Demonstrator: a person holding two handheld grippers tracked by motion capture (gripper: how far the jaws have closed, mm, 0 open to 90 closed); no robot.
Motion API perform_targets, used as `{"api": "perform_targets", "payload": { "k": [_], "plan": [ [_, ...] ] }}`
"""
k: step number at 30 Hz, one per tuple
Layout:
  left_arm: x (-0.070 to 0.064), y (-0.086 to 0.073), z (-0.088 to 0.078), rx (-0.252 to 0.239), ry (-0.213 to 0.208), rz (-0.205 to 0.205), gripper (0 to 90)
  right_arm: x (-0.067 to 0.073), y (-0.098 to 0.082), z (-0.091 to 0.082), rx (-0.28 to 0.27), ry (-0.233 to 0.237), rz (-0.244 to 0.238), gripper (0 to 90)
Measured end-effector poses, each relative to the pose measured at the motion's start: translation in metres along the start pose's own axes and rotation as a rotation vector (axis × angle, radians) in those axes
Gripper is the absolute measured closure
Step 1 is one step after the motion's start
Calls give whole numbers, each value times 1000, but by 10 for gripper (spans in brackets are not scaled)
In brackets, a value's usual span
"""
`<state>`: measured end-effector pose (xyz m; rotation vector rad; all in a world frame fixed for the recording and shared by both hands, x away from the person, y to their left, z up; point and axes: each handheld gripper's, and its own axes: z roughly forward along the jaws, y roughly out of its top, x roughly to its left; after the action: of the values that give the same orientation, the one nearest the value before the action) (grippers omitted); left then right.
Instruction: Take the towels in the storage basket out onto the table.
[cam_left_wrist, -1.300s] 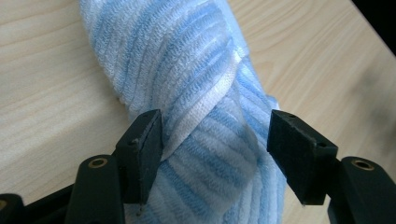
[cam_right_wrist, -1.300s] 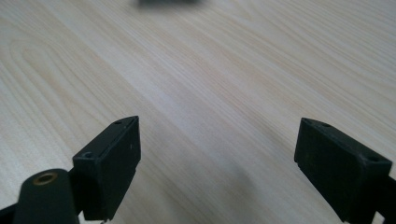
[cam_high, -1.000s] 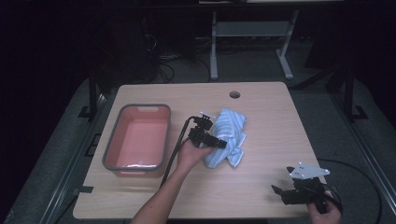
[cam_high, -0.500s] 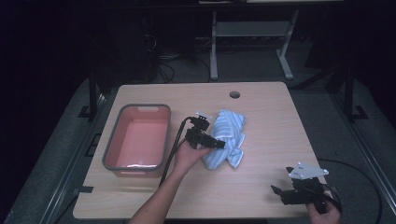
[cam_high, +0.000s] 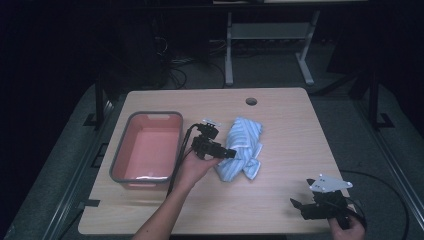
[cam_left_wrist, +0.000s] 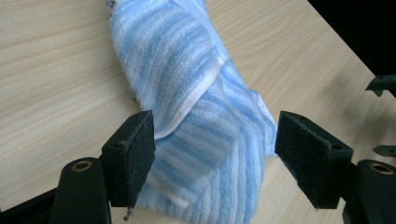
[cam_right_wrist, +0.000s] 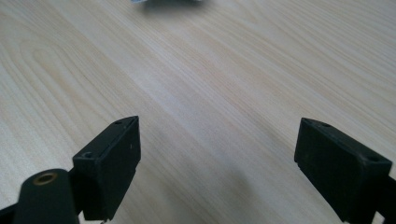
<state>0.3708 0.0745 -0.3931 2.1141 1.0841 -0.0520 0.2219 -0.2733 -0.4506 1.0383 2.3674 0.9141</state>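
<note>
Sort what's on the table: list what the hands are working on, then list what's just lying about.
In play, as far as the pictures suggest:
- towel, between the open jaws of the left gripper
- possibly the pink bin beside it, empty

Idle:
- right gripper, open over bare table at the near right corner
- cable hole in the tabletop

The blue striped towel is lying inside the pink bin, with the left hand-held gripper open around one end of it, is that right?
Not quite. The blue striped towel lies on the bare table, beside the pink bin, not in it; the high view shows this. The rest holds: the left hand-held gripper is open, its jaws on either side of the towel's end.
</note>
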Motion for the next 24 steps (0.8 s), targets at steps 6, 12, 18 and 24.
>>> {"api": "perform_targets", "payload": {
  "k": [6,12,18,24],
  "plan": [
    [0,-7,-5,6,5,4,282,0,0,0,-4,1,1,139],
    [-3,-14,-11,8,4,27,282,1,-1,1,2,1,2,139],
    [-1,-26,-16,-4,16,35,282,0,-1,0,-3,-1,1,139],
    [-1,-36,-17,-24,-6,14,282,-1,-2,-1,-2,-3,6,139]
  ]
}}
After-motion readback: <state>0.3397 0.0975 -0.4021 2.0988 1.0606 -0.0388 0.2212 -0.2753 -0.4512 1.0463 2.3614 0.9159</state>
